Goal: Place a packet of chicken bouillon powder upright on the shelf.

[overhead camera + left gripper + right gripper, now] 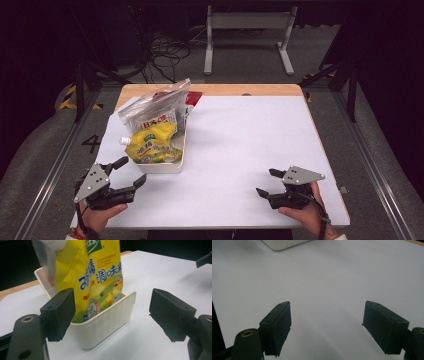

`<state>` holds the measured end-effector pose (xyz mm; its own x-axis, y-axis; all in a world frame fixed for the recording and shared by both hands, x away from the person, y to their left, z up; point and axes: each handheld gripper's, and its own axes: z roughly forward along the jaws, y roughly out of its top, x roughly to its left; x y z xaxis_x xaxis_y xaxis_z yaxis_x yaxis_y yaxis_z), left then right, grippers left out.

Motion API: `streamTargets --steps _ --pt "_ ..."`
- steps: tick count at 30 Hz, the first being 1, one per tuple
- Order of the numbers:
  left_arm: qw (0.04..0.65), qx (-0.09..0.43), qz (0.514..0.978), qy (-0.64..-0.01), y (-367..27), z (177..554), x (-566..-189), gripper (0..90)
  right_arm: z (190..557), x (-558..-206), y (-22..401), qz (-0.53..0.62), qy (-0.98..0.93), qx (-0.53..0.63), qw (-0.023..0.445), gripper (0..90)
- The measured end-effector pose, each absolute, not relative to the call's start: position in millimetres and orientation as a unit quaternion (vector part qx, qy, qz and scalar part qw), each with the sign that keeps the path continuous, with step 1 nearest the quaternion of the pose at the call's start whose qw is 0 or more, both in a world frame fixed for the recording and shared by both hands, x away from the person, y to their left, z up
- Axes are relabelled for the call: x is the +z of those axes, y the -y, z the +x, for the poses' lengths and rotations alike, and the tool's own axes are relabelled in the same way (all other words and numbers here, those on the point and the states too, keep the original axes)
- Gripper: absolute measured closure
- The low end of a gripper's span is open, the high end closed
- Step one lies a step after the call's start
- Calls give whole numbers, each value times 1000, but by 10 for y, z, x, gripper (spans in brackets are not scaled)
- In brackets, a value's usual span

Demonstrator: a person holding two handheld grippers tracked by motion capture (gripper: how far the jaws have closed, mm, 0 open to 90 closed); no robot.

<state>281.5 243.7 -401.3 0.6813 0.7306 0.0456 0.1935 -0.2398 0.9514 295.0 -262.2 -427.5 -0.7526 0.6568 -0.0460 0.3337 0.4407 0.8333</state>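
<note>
A cream bin (167,167) stands on the left part of the white table. A yellow seasoning pouch (150,142) with a white spout leans out of it, and a clear zip bag (152,107) of packets stands behind the pouch. My left gripper (134,170) lies just in front of the bin, open, with nothing between its pads. In the left gripper view it (116,312) faces the bin's near corner (105,325) and the pouch (97,277), clear of both. My right gripper (265,182) rests open over bare table at the front right, again open (327,325) in its own view.
A red packet (193,97) lies behind the bin near the table's wooden back edge (225,90). The white sheet (250,140) covers the table between the two grippers. A corner of the bin (284,243) shows ahead in the right gripper view. Cables and a white stand (247,30) are on the floor beyond.
</note>
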Motion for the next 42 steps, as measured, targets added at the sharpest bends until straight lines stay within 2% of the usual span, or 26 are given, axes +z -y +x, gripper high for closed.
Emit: streamTargets --steps 42 --pt "498 197 810 -240 -1794 2867 -4155 158 2844 -4181 2781 288 -837 410 223 179"
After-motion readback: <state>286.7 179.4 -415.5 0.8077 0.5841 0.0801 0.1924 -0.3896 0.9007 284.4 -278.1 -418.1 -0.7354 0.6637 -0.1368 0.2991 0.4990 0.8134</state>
